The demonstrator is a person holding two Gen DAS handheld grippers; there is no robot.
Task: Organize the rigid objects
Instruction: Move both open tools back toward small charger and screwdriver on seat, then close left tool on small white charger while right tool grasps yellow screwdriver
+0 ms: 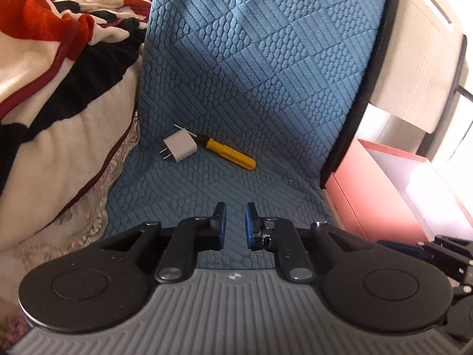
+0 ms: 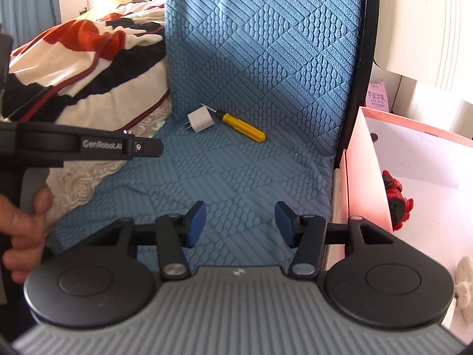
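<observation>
A white plug adapter [image 1: 180, 145] and a yellow-handled screwdriver [image 1: 230, 153] lie side by side, touching, on the blue quilted seat cover [image 1: 266, 74]. Both also show in the right wrist view: adapter [image 2: 200, 122], screwdriver [image 2: 244, 127]. My left gripper [image 1: 235, 226] hovers above the cover, short of them, its jaws a narrow gap apart with nothing between. My right gripper [image 2: 239, 224] is wide open and empty, also short of them. The left gripper's body [image 2: 88, 145] shows at the left of the right wrist view, held by a hand [image 2: 23, 230].
A striped red, black and cream blanket [image 1: 59, 74] is piled on the left. A pink open box [image 2: 414, 177] stands to the right of the seat, with a red toy [image 2: 394, 198] inside. A pale cabinet [image 1: 419, 68] stands behind it.
</observation>
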